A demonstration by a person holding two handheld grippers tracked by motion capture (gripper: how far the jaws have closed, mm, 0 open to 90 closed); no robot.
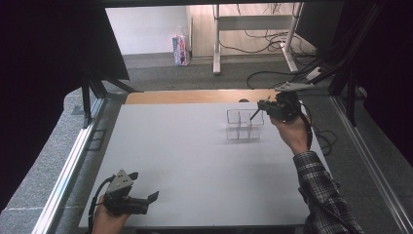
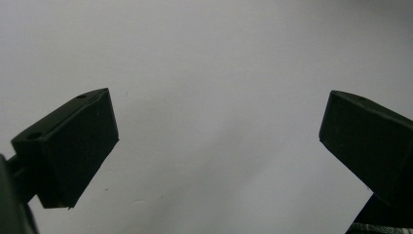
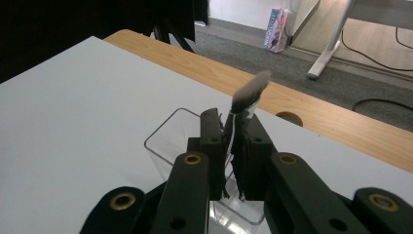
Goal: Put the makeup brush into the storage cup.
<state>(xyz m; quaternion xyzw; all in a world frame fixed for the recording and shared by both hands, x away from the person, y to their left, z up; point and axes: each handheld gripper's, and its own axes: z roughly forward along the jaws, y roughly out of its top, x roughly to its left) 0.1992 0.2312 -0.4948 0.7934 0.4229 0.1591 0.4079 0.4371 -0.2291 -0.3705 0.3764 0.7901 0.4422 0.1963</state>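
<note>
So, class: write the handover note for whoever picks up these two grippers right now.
Right gripper: shut on a brush, bristles up, above the clear organiser at the table's far right.
Left gripper: open, holding nothing, low over the bare white table at its near left.
Done: brush picked up and brought to the organiser.
Left: lower the brush into a compartment, probably a far one, then release.

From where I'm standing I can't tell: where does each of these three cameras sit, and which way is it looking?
High view: above the near table edge, looking forward and down on the white table; both hands show, with left gripper and right gripper.
Left gripper view: on that gripper, facing bare tabletop between open jaws.
Right gripper view: along jaws shut on a brush over the clear organizer.
Shared: high and right gripper views show organizer and brush.
</note>
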